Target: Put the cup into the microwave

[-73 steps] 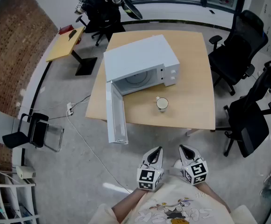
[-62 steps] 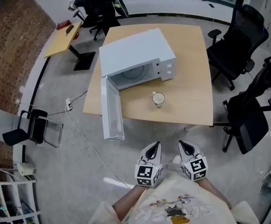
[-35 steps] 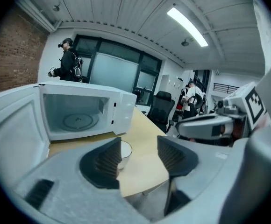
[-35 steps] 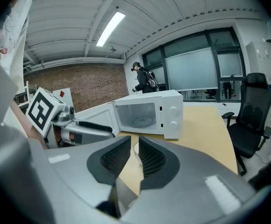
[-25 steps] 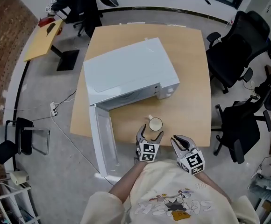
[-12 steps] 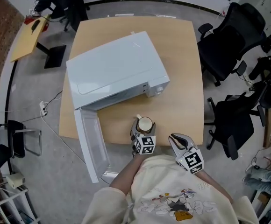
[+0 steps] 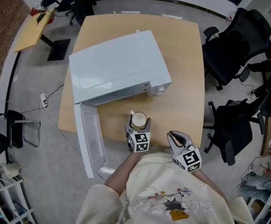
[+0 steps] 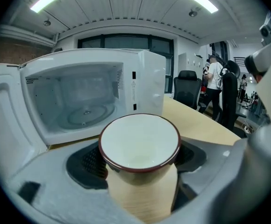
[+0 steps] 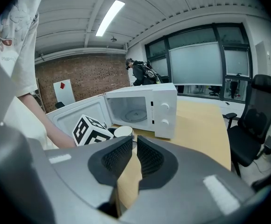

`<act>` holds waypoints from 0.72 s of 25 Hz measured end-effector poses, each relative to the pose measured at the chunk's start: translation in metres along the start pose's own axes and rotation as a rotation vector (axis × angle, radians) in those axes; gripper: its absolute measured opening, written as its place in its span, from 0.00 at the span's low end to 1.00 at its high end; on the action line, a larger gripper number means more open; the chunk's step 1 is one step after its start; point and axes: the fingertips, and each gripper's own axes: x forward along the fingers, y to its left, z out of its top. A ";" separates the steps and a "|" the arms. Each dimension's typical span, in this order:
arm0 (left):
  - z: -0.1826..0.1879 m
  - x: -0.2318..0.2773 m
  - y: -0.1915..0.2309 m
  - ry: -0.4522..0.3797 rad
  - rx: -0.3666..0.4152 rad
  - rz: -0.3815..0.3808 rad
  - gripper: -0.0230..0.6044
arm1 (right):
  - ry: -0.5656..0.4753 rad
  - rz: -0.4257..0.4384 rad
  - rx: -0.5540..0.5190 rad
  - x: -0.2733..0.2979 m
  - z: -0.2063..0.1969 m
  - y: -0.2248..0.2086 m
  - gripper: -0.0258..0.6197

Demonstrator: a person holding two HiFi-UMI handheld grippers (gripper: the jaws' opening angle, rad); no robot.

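Note:
A white cup (image 7: 139, 120) with a dark red rim stands upright on the wooden table (image 7: 182, 78), just in front of the white microwave (image 7: 117, 71). The microwave's door (image 7: 89, 139) hangs wide open to the left. My left gripper (image 7: 138, 123) straddles the cup (image 8: 140, 143). Its jaws are closing, with the pads close beside the cup's sides. The empty oven cavity (image 8: 79, 97) shows straight behind the cup. My right gripper (image 7: 175, 135) hovers at the table's near edge to the right, shut with nothing in it (image 9: 134, 148). Its view shows the cup (image 9: 123, 131) and the microwave (image 9: 145, 108).
Black office chairs (image 7: 229, 45) (image 7: 233, 125) stand along the table's right side. A small wooden side table (image 7: 30, 27) is at the far left, and a cable (image 7: 60, 125) runs over the floor beside the open door. Bare tabletop lies to the right of the microwave.
I have walked up to the table. My left gripper has reached forward until its jaws sit on either side of the cup. The right gripper has come to the table's edge.

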 end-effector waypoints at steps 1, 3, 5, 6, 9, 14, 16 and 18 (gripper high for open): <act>0.005 -0.002 0.004 -0.005 -0.009 0.004 0.67 | -0.004 0.007 0.005 0.003 0.001 0.000 0.10; 0.015 -0.005 0.015 -0.019 -0.027 0.013 0.67 | -0.013 0.025 0.012 0.010 0.006 0.003 0.09; 0.026 -0.005 0.030 -0.031 -0.050 0.027 0.67 | -0.023 0.038 0.010 0.019 0.011 0.007 0.09; 0.031 -0.003 0.038 -0.034 -0.060 0.037 0.67 | -0.029 0.042 0.007 0.023 0.014 0.008 0.09; 0.049 0.001 0.067 -0.045 -0.083 0.078 0.67 | -0.049 0.050 0.001 0.032 0.026 0.012 0.06; 0.077 0.016 0.123 -0.064 -0.110 0.157 0.67 | -0.061 0.068 -0.008 0.044 0.037 0.019 0.05; 0.083 0.028 0.141 -0.067 -0.123 0.172 0.67 | -0.058 0.065 -0.005 0.046 0.039 0.020 0.05; 0.087 0.039 0.157 -0.071 -0.123 0.181 0.67 | -0.056 0.055 0.000 0.048 0.042 0.021 0.05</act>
